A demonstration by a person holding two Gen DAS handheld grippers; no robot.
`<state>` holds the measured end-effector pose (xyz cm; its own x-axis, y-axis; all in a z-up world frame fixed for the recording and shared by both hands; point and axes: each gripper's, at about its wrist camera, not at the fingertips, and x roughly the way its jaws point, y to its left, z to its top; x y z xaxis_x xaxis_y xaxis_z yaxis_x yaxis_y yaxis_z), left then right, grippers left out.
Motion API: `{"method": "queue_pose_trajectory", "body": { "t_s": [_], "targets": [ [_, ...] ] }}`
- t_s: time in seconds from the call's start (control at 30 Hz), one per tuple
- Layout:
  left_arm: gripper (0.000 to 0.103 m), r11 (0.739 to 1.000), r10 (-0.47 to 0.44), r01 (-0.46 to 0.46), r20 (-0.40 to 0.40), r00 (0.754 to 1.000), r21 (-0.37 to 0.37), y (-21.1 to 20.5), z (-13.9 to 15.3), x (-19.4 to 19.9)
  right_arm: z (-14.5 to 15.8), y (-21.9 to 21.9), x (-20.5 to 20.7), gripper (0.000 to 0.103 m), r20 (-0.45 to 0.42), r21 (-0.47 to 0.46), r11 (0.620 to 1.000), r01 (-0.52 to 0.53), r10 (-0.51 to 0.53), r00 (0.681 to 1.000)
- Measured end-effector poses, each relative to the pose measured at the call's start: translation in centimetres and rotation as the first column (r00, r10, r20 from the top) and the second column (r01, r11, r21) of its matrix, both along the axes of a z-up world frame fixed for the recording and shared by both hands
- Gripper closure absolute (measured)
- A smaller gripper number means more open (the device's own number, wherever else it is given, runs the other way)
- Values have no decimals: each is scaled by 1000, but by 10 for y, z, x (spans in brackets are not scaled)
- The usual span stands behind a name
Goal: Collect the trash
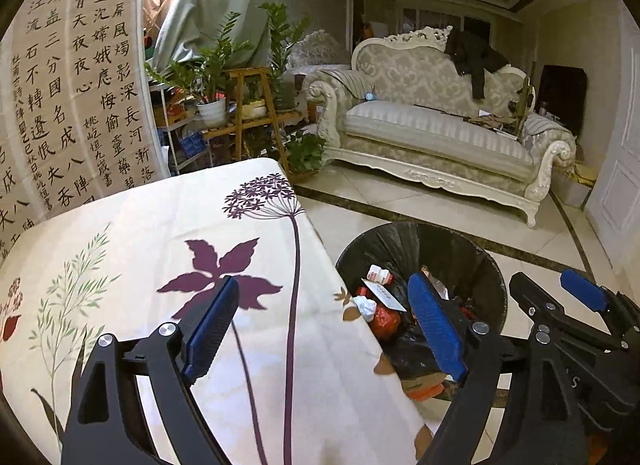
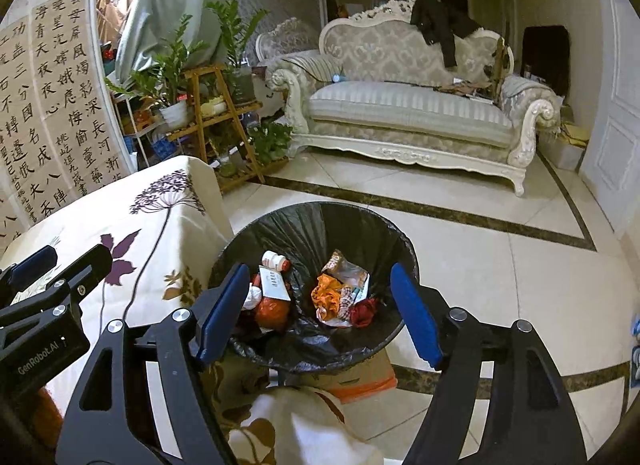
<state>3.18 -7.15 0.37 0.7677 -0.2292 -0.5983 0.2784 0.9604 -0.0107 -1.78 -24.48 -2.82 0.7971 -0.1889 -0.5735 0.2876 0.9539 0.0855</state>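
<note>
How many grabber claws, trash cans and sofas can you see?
Grabber claws: 2, the left gripper and the right gripper, both open and empty.
Trash cans: 1, the bin with a black bag, beside the table.
Sofas: 1, the cream sofa.
Total: 4

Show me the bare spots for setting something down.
Free: the floral tablecloth ahead of the left gripper, and floor tiles between bin and sofa. Crowded: inside the bin and around the plant stand.
</note>
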Motion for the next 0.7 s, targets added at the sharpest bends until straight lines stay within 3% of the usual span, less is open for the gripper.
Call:
{"method": "queue_pose_trajectory", "body": {
  "t_s": [0.7],
  "targets": [
    [19,999,15,-14,37,999,-32,19,14,-34,20,6,-40,29,49,-29,999,31,-30,998]
  ]
}}
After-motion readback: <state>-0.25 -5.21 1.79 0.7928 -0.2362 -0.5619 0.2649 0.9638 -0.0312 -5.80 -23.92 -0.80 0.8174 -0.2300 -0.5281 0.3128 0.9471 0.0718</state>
